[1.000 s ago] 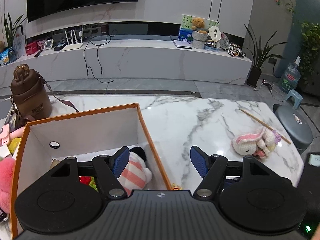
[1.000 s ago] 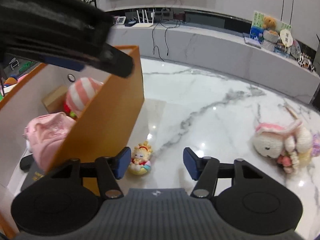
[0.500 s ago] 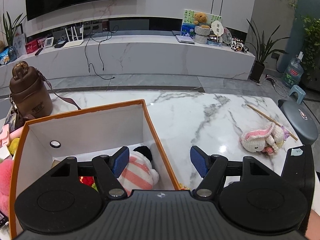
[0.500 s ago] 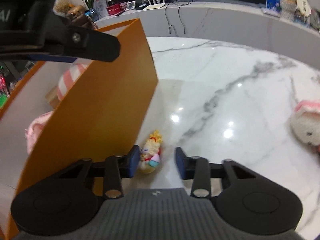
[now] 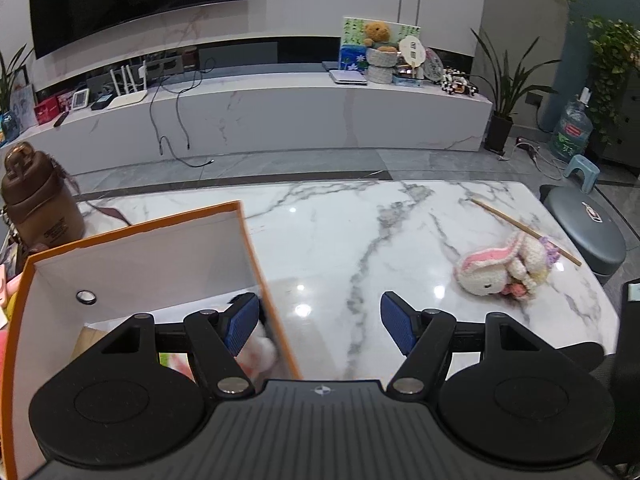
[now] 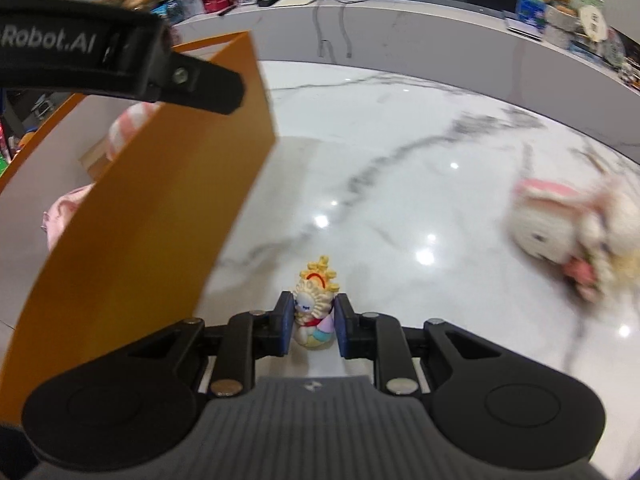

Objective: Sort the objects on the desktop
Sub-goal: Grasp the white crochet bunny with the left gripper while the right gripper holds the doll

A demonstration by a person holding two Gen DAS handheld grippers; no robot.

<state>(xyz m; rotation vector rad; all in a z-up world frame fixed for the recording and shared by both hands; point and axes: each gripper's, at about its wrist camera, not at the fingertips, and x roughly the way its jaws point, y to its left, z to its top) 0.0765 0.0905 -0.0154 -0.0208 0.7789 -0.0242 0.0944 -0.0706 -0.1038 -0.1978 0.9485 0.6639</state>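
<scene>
My right gripper [image 6: 310,322] is shut on a small yellow-haired doll figurine [image 6: 314,312], just right of the orange box [image 6: 160,208] on the marble table. My left gripper [image 5: 320,320] is open and empty, hovering over the box's right wall [image 5: 264,280]; it shows as a black bar in the right wrist view [image 6: 120,64]. The box holds a pink-striped plush [image 5: 256,356] and a pink soft item [image 6: 66,216]. A white and pink rabbit plush [image 5: 500,268] lies on the table at the right; it also shows in the right wrist view [image 6: 560,228].
A wooden stick [image 5: 524,230] lies behind the rabbit near the table's right edge. A brown bottle with strap [image 5: 38,196] stands at the table's far left. A grey round stool [image 5: 584,232] sits beyond the right edge. The marble tabletop [image 5: 360,232] spans the middle.
My right gripper has closed on the doll figurine, which stood between open fingers before. My left gripper has shifted right across the box's wall, still open.
</scene>
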